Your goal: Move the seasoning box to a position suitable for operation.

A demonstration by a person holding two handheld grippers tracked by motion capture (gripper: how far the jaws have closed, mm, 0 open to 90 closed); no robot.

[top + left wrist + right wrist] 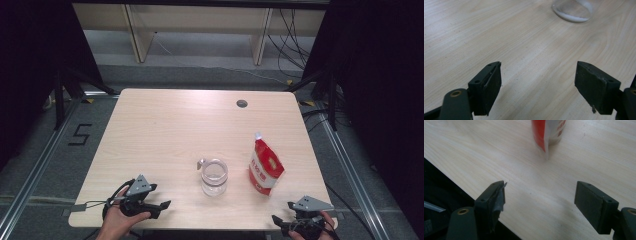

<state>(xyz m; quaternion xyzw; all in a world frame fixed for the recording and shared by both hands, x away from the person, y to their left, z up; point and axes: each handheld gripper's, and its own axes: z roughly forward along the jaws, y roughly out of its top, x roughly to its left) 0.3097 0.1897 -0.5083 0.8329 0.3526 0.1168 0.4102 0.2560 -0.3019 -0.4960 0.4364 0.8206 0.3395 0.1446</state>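
A clear glass pitcher point(214, 176) with a handle at its upper left stands near the table's front middle; its base point(572, 10) has a thin white layer inside. To its right stands a red and white spouted pouch point(265, 165), whose lower part point(548, 132) faces the right gripper. My left gripper point(161, 206) rests at the front left, held by a hand, jaws wide apart over bare wood point(537, 75). At the front right corner my right gripper point(281, 220) stands open too, with nothing between its jaws point(540, 195).
The light wooden table point(165, 130) has a round cable hole point(242, 103) near its far edge. Dark curtains flank both sides; stand legs and cables lie on the floor beyond. The table's front edge runs close under the right gripper point(461, 190).
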